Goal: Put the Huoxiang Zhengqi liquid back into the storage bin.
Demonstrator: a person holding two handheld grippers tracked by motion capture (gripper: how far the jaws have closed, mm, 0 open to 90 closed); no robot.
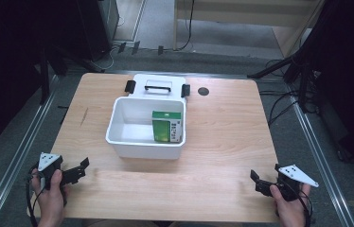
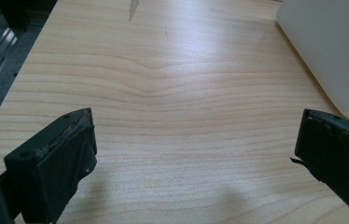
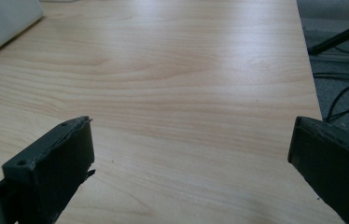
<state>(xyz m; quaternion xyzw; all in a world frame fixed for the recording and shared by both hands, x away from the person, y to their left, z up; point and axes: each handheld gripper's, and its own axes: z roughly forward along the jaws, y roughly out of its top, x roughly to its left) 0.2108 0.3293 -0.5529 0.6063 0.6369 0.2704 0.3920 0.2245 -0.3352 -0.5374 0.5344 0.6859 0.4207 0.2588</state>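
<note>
Both grippers, left gripper [image 1: 83, 168] and right gripper [image 1: 255, 178], I hold with jaws spread wide, empty; ahead between them sits the white bin [image 1: 118, 137] holding a green box [image 1: 163, 127].

Soft overhead light glares palely on the wooden table [image 2: 172, 84]; dark surroundings, slightly blurry pictures.

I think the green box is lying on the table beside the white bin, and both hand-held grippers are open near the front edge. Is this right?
Not quite. The green box is not on the table; it stands inside the white bin, against its right wall, as the high view shows. The rest holds: the left hand-held gripper and the right hand-held gripper are both open near the front edge.
</note>
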